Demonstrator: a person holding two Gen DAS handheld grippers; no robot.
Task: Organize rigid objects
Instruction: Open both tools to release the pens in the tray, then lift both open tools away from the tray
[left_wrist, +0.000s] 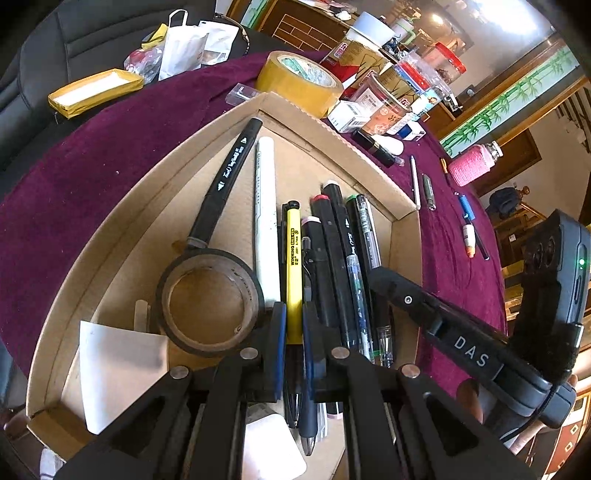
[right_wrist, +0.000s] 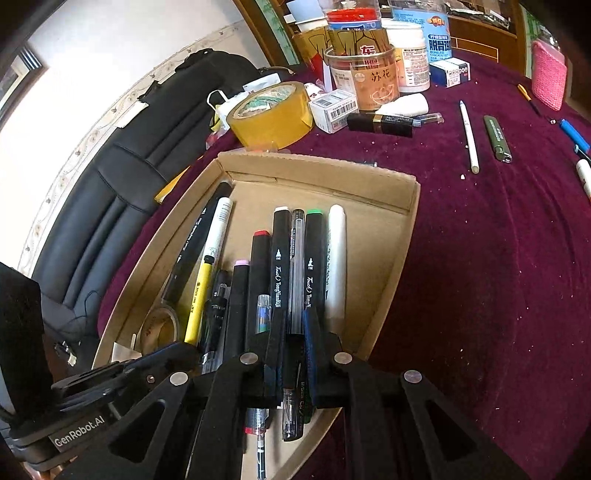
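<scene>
Pens and markers lay side by side in the cardboard tray (right_wrist: 391, 177), all pointing the same way down its length, an arrangement judged deliberate: parallel stacking uses the floor of the tray well. In the left wrist view the left tongs (left_wrist: 294, 325) stood narrow over the tray, with the yellow pen (left_wrist: 293, 258) running between the pads; whether the pads actually pressed on it could not be told. A roll of dark tape (left_wrist: 210, 302) lay flat just left of the pens, resting against a long black marker (left_wrist: 231, 173).

In the right wrist view the right tongs (right_wrist: 291, 332) were likewise nearly closed above the row, over a black marker (right_wrist: 280, 266) and a clear gel pen (right_wrist: 297, 258); a grip was not confirmed.

Several items remained loose on the maroon-clothed counter (right_wrist: 480, 295), well apart from the tray: a white stylus (right_wrist: 468, 136), an olive pen (right_wrist: 498, 138) and a blue pen (right_wrist: 574, 134) at upper right. Sorting was therefore judged incomplete. A yellow tape roll (right_wrist: 271, 114) stood just beyond the tray's far wall.
</scene>
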